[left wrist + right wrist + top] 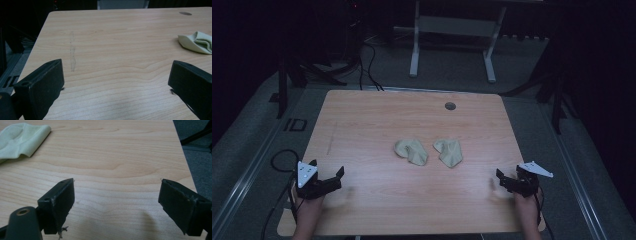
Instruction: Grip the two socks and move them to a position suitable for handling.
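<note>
Wooden table (377,120), holding two crumpled pale cloths near its centre: left cloth (411,151) and right cloth (449,152), just beside each other, apart. Left gripper (328,179) and right gripper (507,181) (one at each near corner) rest spread wide, holding nothing, well apart from the cloths. Risk: limp fabric may slide or bunch if pinched shallowly.

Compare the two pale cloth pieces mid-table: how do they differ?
Position: the left cloth lies nearer the left gripper; the right cloth lies nearer the right gripper.
Shape: the left cloth spreads wider across the table, while the right cloth is narrower and tapers toward the person.
Shared: both are pale yellow-green, crumpled, lying loose and apart from each other on the wood, untouched, with both grippers' jaws wide open.
</note>
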Action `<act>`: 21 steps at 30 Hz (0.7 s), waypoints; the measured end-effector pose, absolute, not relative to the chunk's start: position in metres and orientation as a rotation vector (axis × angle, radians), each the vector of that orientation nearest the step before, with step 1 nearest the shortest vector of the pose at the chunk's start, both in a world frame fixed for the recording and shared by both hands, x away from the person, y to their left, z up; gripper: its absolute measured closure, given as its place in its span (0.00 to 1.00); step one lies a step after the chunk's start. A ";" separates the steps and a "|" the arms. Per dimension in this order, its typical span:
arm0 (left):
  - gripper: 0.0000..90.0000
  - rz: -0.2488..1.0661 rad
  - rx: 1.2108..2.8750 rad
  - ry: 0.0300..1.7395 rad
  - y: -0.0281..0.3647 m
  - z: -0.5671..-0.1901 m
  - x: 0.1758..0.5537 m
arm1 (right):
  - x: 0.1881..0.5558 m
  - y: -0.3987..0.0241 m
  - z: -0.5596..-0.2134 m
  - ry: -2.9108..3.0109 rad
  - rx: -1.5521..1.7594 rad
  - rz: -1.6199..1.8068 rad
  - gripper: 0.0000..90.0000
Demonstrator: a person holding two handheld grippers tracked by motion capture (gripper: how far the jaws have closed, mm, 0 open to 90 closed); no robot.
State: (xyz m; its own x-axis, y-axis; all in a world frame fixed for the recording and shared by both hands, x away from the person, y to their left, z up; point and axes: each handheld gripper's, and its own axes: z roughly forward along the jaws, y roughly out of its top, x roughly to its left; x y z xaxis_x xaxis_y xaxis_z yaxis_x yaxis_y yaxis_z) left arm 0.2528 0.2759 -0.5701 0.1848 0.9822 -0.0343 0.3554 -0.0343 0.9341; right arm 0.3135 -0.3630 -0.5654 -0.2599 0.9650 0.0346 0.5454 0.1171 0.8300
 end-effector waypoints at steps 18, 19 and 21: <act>0.00 0.863 1.535 1.287 0.267 -0.569 0.254 | 0.322 -0.354 -0.544 2.026 1.445 1.049 0.16; 0.00 0.861 1.515 1.284 0.267 -0.569 0.254 | 0.323 -0.352 -0.542 2.039 1.446 1.040 0.15; 0.00 0.824 1.498 1.298 0.267 -0.567 0.253 | 0.325 -0.349 -0.539 2.063 1.447 1.039 0.15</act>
